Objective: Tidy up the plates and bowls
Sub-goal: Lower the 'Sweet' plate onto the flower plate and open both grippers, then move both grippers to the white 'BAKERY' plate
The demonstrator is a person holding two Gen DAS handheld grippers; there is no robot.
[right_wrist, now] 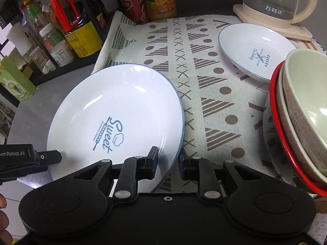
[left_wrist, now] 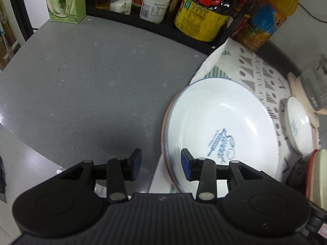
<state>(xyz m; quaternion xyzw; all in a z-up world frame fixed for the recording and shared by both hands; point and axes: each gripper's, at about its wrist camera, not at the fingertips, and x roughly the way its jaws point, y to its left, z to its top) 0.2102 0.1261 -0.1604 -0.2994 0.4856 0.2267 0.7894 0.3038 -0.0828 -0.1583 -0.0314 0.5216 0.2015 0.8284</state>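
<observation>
A large white plate [right_wrist: 114, 106] with blue "Sweet" lettering lies half on the patterned cloth [right_wrist: 204, 81], half over the grey counter. My right gripper [right_wrist: 168, 163] is open, straddling the plate's near right rim with a gap at the pads. My left gripper [left_wrist: 161, 164] is open too, with the plate's [left_wrist: 220, 122] left rim running between its fingers, untouched. One left finger [right_wrist: 51, 157] shows at the plate's left edge in the right wrist view. A smaller white plate [right_wrist: 255, 51] lies far right on the cloth. Stacked bowls [right_wrist: 302, 122], cream over red-rimmed, stand at the right.
A rack of bottles and jars [right_wrist: 77, 30] lines the back left, with a green box [left_wrist: 65, 0] beside it. A glass kettle [right_wrist: 276, 0] on a cream base stands at the back right. Grey counter [left_wrist: 81, 81] spreads left of the cloth. A person's hand [right_wrist: 2, 204] shows at the lower left.
</observation>
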